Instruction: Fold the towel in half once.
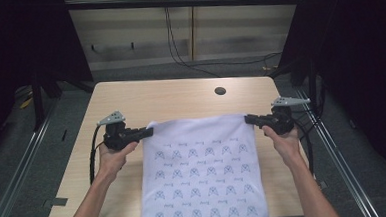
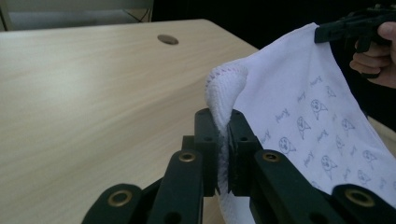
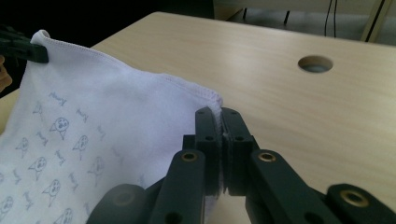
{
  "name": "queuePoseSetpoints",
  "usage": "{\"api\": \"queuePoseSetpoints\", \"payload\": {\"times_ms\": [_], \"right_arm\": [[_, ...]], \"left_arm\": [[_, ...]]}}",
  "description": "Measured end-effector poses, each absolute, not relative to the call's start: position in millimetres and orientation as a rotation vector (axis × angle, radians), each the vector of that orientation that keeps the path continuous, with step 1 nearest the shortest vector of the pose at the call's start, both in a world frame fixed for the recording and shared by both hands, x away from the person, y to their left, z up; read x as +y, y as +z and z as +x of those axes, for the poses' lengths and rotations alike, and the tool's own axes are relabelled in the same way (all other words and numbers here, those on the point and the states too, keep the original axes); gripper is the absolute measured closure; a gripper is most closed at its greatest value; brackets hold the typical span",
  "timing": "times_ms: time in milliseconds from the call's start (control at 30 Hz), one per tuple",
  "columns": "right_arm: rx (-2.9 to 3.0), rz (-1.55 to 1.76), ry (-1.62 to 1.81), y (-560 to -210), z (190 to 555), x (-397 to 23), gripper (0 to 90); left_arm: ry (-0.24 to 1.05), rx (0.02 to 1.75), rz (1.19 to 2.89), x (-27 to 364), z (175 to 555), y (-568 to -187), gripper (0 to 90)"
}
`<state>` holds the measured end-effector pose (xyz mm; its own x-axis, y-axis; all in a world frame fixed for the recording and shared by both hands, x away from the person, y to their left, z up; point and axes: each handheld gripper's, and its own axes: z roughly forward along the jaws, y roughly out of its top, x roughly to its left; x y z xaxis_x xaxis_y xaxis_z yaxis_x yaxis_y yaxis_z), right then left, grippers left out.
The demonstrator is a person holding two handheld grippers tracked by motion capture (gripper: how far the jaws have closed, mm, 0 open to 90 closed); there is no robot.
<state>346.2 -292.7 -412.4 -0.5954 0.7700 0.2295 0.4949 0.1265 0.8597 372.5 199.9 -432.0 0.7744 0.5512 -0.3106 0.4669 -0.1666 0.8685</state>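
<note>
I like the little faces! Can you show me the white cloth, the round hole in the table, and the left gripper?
White printed cloth (image 1: 202,173): high view, its patterned middle.
Round dark hole in the wooden table (image 1: 220,91): high view, its centre.
Black left gripper (image 1: 149,132): high view, jaws' tip pinching the cloth corner.

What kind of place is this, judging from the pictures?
Probably a lab or recording studio: a bare wooden table with a cable hole, dark curtains on both sides, and loose cables by the back wall.
</note>
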Motion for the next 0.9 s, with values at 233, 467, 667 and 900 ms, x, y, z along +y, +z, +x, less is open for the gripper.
{"api": "queuePoseSetpoints", "payload": {"times_ms": [233,467,667,900], "right_arm": [[2.068,1.21,1.484,-376,361,-304,86.9],[2.052,1.192,1.435,-339,379,-308,87.0],[2.058,1.207,1.371,-320,404,-311,87.2],[1.938,1.168,1.47,-287,413,-307,87.3]], "left_arm": [[0.158,0.79,1.759,201,386,-394,85.4],[0.238,0.775,1.792,188,403,-355,85.4],[0.247,0.764,1.765,187,411,-340,85.5],[0.294,0.739,1.686,183,419,-310,85.7]]}}
